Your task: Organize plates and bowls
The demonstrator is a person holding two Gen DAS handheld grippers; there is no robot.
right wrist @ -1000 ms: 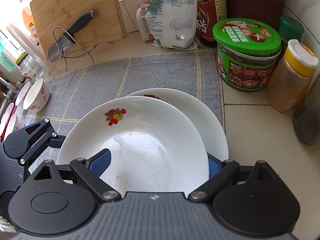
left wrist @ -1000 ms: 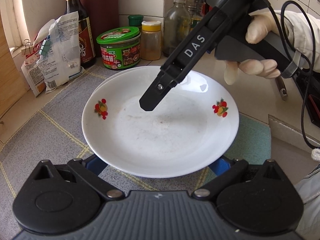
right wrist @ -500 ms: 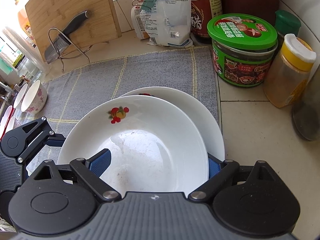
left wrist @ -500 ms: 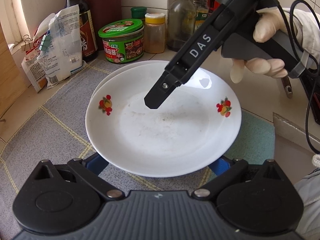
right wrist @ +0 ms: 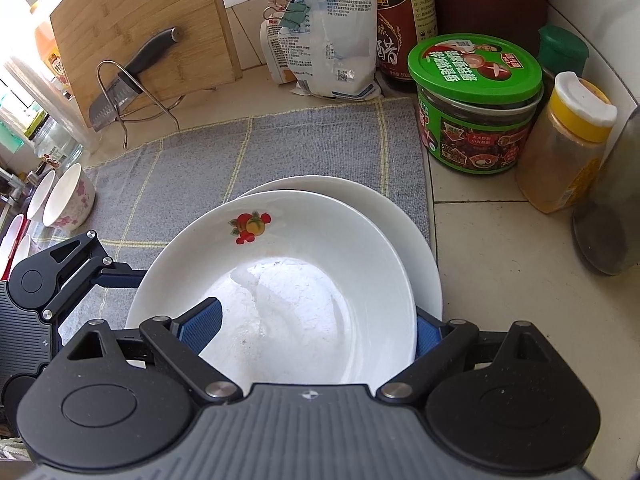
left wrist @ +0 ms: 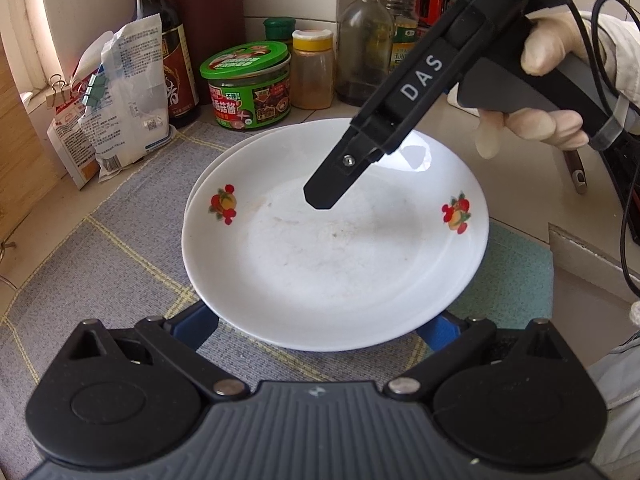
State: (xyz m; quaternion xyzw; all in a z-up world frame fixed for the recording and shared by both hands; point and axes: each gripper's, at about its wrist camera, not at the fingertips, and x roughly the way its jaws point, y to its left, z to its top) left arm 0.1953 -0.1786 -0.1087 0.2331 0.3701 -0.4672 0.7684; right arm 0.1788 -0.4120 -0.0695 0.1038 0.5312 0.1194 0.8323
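A white plate with fruit decals (left wrist: 336, 264) (right wrist: 280, 280) lies tilted over a plain white plate (right wrist: 408, 224), both on a grey checked mat (right wrist: 256, 152). My left gripper (left wrist: 316, 330) is open, and its blue pads (left wrist: 196, 328) reach under the decorated plate's near rim. My right gripper (right wrist: 312, 328) is also open. One of its fingers (left wrist: 324, 196) hovers over the inside of the plate. The other pad (right wrist: 426, 336) sits beyond the rim, with its tip hidden. In the right wrist view the left gripper's arm (right wrist: 60, 276) comes in from the left.
A green-lidded jar (right wrist: 476, 100), a yellow-capped spice bottle (right wrist: 568, 148) and a dark sauce bottle (left wrist: 168, 52) stand along the wall with clipped bags (right wrist: 328, 40). A cutting board (right wrist: 140, 32) and a knife in a rack (right wrist: 128, 80) are at far left. Flowered bowls (right wrist: 68, 196) sit at the mat's left edge.
Nothing has visibly moved. Both views drift only slightly, and the plates and grippers keep their places.
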